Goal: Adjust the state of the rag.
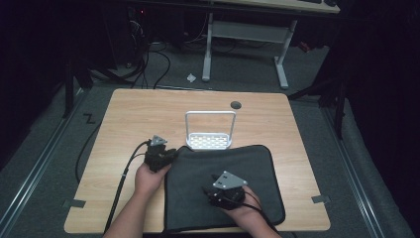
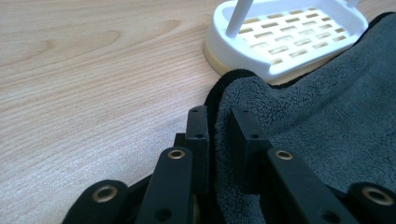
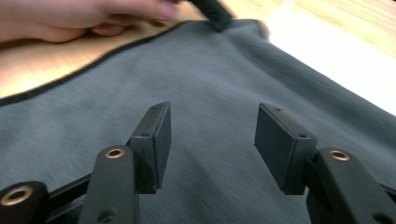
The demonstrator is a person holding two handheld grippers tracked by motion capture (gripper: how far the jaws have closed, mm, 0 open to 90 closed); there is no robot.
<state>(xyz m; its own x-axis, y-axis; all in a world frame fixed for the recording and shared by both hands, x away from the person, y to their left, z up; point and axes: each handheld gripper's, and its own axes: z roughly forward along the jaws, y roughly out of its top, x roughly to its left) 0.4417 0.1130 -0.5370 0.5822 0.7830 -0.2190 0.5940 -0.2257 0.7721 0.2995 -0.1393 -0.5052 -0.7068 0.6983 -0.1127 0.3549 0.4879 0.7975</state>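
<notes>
Cloth [image 2: 327, 121] edge between left tool [image 2: 219, 128] pads

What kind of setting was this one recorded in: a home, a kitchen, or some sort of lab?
Most likely a lab or recording room: a bare wooden table on grey carpet, a tangle of cables on the floor behind it, and a second desk on white legs against dark surroundings.

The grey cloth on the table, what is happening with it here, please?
A person works on a dark grey cloth spread on a wooden table, with a tool in each hand. The left tool has the cloth's corner edge between its jaws, close to a white slotted tray that the cloth partly overlaps. The right tool hovers above the middle of the cloth with its jaws apart and nothing between them.
</notes>
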